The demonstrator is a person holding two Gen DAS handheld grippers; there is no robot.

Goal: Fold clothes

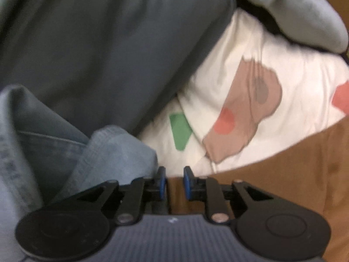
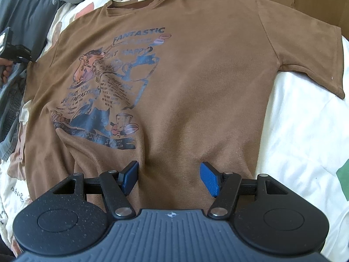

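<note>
- On bedding: brown T-shirt [image 2: 174, 76] lying flat, unfolded; folding not begun.
- Right gripper [image 2: 170, 178] gaping wide over hem, gripping nothing.
- Left gripper [image 1: 174, 180] standing narrowly apart, empty.

Your brown T-shirt [image 2: 196, 87]: soft matt cloth, faded print. Bedsheet [image 2: 305, 142]: smooth white cotton-like cloth. Your right claw [image 2: 170, 180]: matt black plastic, ribbed blue pads [image 2: 210, 180], shiny metal pins. Jeans [image 1: 54, 142]: coarse denim.

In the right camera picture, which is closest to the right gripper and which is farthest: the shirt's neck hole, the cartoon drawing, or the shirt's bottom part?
1. Shirt's bottom part, right between the right gripper fingers.
2. Cartoon drawing, middle, toward the left.
3. Neck hole, at the top, farthest.
</note>
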